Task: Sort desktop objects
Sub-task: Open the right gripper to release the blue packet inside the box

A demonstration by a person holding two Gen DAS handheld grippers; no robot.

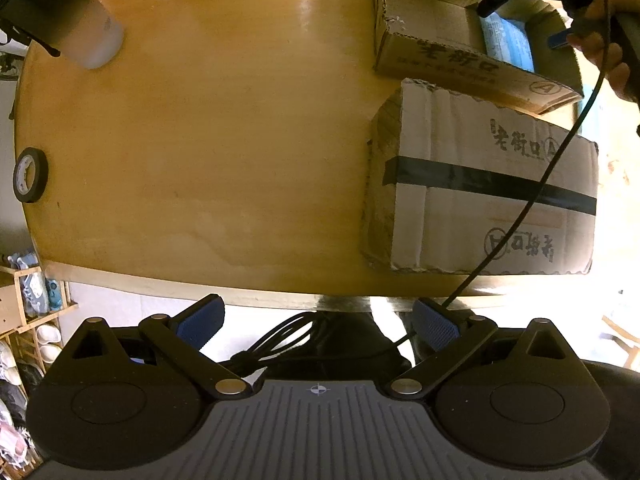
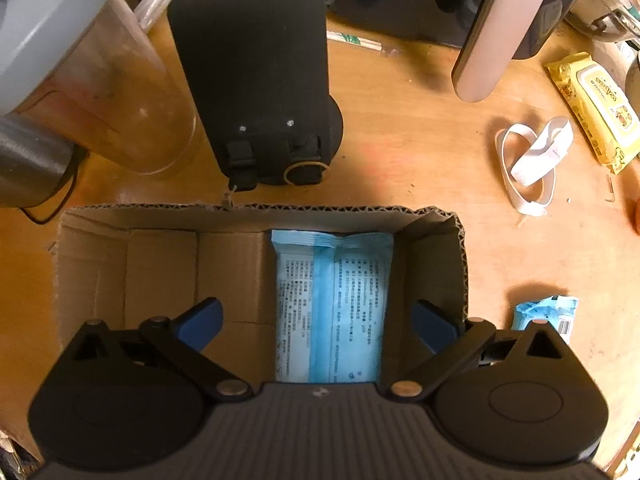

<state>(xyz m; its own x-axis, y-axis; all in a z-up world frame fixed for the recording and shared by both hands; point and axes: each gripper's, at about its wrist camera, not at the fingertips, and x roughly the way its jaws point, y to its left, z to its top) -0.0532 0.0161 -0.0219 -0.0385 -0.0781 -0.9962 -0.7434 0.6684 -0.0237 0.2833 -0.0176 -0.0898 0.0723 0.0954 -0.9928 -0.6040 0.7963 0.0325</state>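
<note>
From my right wrist view, the near end of the pale blue plastic packet (image 2: 332, 304) between my fingers (image 2: 200, 322) disappears under the rig's body. Right of the fingers, the small crumpled blue wrapper (image 2: 548, 312) is half hidden. Its print is too blurred to read.

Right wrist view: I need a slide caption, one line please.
Open right gripper above an open cardboard box holding a blue packet.

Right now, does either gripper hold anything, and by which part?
Nothing is held. The right gripper is open above the light blue packet in the open cardboard box; the left gripper is open, empty.
</note>
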